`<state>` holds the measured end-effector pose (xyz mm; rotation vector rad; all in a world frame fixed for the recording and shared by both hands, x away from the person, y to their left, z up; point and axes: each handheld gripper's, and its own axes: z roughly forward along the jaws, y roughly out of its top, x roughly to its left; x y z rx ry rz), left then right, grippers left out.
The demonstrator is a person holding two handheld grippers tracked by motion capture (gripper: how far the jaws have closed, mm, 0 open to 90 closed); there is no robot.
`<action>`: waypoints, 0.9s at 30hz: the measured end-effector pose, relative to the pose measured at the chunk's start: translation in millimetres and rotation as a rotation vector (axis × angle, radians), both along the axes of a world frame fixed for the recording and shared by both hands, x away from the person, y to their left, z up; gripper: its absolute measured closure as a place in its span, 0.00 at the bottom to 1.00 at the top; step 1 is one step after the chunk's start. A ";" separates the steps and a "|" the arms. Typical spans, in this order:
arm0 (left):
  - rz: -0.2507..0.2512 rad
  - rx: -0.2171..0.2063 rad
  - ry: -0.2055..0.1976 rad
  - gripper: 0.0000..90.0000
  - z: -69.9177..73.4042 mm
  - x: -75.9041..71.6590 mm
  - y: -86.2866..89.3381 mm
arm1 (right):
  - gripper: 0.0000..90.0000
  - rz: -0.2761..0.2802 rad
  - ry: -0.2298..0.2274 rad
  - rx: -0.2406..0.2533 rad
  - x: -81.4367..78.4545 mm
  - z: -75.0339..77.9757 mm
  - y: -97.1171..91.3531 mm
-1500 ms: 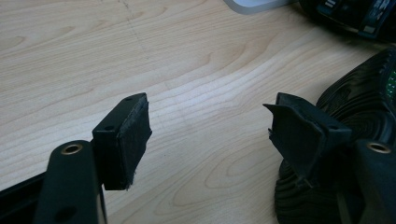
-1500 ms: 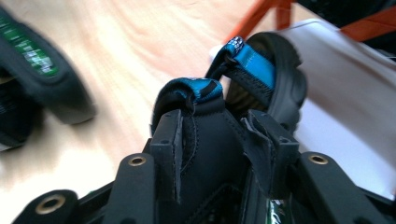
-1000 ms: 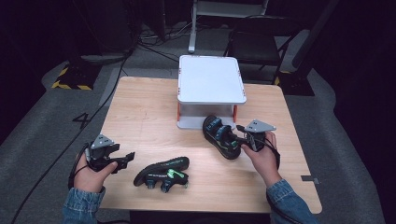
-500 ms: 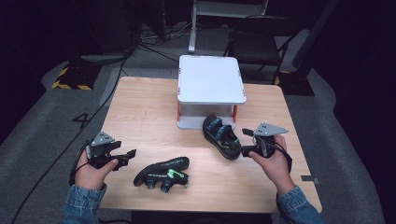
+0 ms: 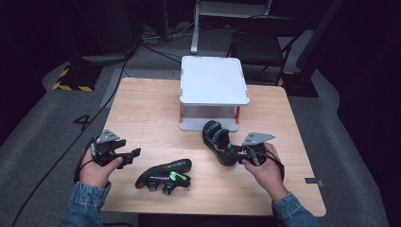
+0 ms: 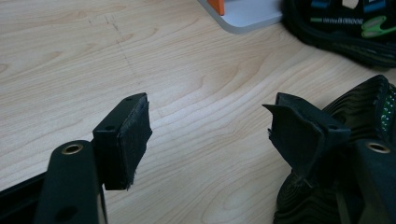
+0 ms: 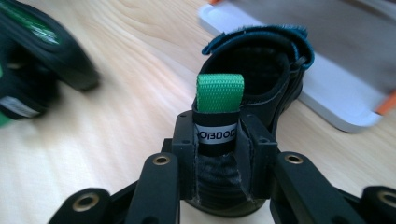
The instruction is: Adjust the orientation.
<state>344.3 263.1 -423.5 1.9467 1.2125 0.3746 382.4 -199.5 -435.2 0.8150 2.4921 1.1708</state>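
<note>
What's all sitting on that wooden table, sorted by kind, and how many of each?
Sandals: 2, one lying tipped over near the left gripper, one upright with its heel strap clamped in the right gripper
White two-level stands with orange posts: 1
Hand-held grippers: 2
Total: 5

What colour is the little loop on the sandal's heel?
Bright green fabric heel loop on the black sandal, clearest in the right gripper view.

My left gripper [image 6: 210, 135] hangs over the tabletop [image 6: 116, 60], jaws wide apart with bare wood between them. A black sandal [image 6: 369, 102] lies against my right-hand jaw; another sandal [image 6: 345, 28] rests beyond, by the white stand [image 6: 247, 14].
</note>
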 end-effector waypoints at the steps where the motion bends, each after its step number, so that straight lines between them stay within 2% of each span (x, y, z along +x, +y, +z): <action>1: 0.001 -0.004 0.000 0.32 0.5 0.2 -0.8 | 0.79 -0.010 0.018 0.011 -10.0 3.9 5.9; 2: -0.002 -0.003 -0.003 0.32 0.8 0.7 -1.1 | 0.79 -0.010 0.018 0.011 -10.0 3.9 5.9; 4: -0.004 -0.010 -0.003 0.32 1.3 1.9 -1.9 | 0.79 -0.014 0.042 0.026 -20.2 7.4 11.2; 5: -0.006 -0.008 -0.006 0.32 1.7 2.9 -1.6 | 0.79 -0.018 0.050 0.007 -31.5 9.7 18.0; 8: -0.007 -0.017 -0.008 0.32 2.4 5.4 -1.5 | 0.78 -0.015 0.059 -0.006 -39.8 10.0 23.6; 9: -0.010 -0.015 -0.011 0.32 2.6 6.8 -0.9 | 0.78 -0.005 0.068 -0.009 -47.8 9.2 29.7; 11: -0.009 -0.023 -0.010 0.32 3.3 9.4 -0.8 | 0.78 0.003 0.067 -0.012 -51.2 8.5 32.7; 15: -0.010 -0.034 -0.015 0.32 4.0 14.6 -2.1 | 0.77 0.053 0.083 -0.005 -63.8 4.7 44.8; 18: -0.017 -0.032 -0.016 0.32 4.2 17.7 -4.1 | 0.74 0.090 0.119 0.011 -67.4 -1.3 49.1; 20: -0.020 -0.033 -0.018 0.32 4.7 19.3 -4.9 | 0.70 0.146 0.158 0.078 -67.4 -5.5 50.5; 23: -0.021 -0.036 -0.015 0.32 4.7 20.7 -5.8 | 0.68 0.141 0.157 0.066 -65.9 -4.3 47.8; 24: -0.020 -0.036 -0.015 0.32 4.5 21.1 -5.8 | 0.64 0.144 0.160 0.070 -65.7 -3.7 46.4; 26: -0.022 -0.033 -0.016 0.32 4.4 21.9 -5.0 | 0.58 0.134 0.143 0.059 -66.1 -1.3 45.0; 27: -0.021 -0.036 -0.014 0.32 4.3 21.9 -4.9 | 0.54 0.135 0.121 0.052 -66.9 3.1 43.9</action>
